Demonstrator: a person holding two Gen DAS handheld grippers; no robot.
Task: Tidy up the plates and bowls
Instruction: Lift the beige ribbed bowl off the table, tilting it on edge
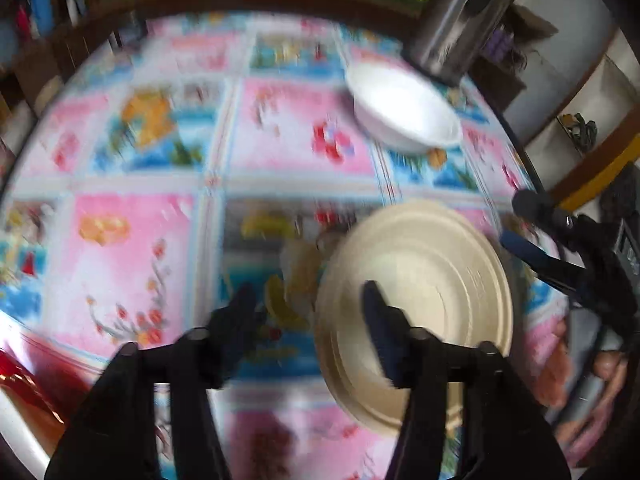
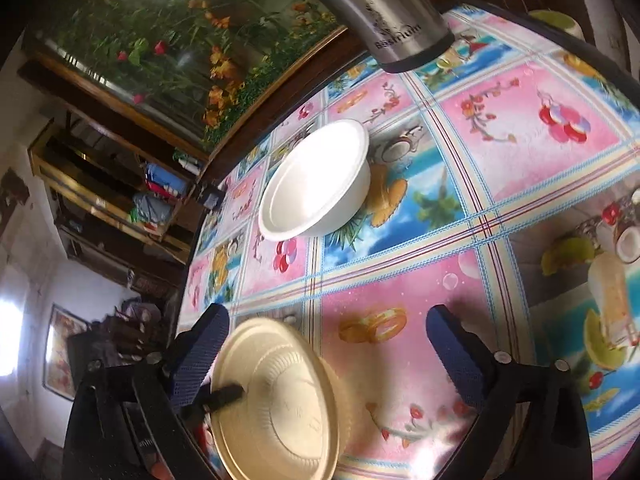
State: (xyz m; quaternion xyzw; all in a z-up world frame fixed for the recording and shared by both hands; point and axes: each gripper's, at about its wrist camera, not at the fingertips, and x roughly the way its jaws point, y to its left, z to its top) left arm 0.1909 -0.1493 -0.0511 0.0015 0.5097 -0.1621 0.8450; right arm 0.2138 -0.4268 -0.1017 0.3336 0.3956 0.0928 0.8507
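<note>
Left wrist view, blurred: left gripper has its jaws about halfway apart, nothing pressed between the pads; its right finger overlaps the rim of the beige plate in this view, contact cannot be told through the blur; left finger sits over bare tablecloth just beside the plate. Beige plate lies flat near the table's near-right edge; looks like more than one stacked, ridged rim showing, count unclear. White bowl stands upright, well beyond the plate, toward the far-right side, just in front of the steel kettle. Right gripper shows just right of the plate, at the table rim, blue pads visible. Wide open cloth left of the plate and between plate and bowl.

Right wrist view, sharper: right gripper spread wide, holding nothing; its left finger is just beside the beige plate, rim seeming to touch the blue pad; right finger well apart from the plate, over pink cloth. A dark fingertip of the left gripper lies over the plate's inside, apparently touching. White bowl beyond the plate, empty, clear cloth between them; steel kettle further past the bowl at the table's far edge. Tablecloth right of the plate is open. Shelves beyond the table edge, left of the plate.
</note>
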